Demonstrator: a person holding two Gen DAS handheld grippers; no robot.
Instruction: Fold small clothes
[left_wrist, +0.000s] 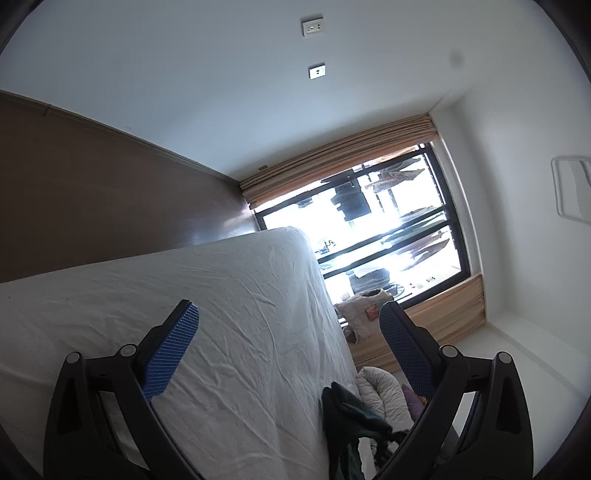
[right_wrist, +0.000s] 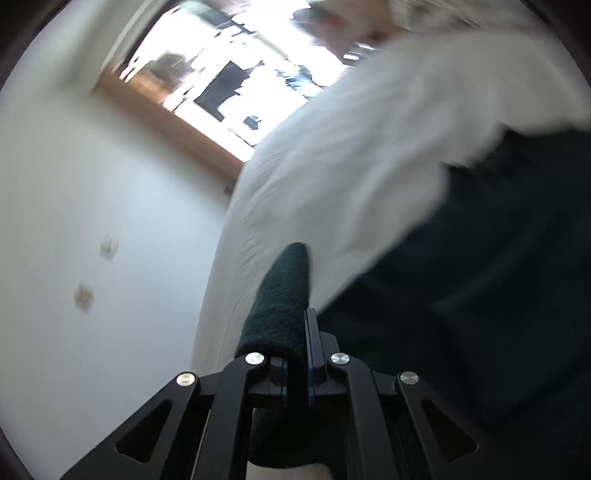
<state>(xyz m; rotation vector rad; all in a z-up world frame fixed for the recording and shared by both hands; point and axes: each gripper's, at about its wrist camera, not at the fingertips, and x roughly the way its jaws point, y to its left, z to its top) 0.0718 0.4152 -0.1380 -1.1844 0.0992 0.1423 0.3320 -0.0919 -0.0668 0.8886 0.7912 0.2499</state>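
Observation:
My left gripper (left_wrist: 288, 310) is open and empty, its blue pads wide apart, held above the white bed sheet (left_wrist: 207, 302). A dark green garment (left_wrist: 351, 417) hangs at the bed's edge near its right finger. My right gripper (right_wrist: 301, 321) is shut on a fold of the dark green garment (right_wrist: 284, 299), which wraps over the left finger; the rest of the cloth (right_wrist: 498, 295) spreads to the right over the white sheet (right_wrist: 351, 155). The right wrist view is blurred by motion.
A pile of light clothes (left_wrist: 380, 391) lies beside the bed. A bright window (left_wrist: 369, 229) with a tan curtain stands beyond the bed. A brown panel (left_wrist: 92, 184) runs along the bed's far side, below a white wall with sockets (left_wrist: 313, 27).

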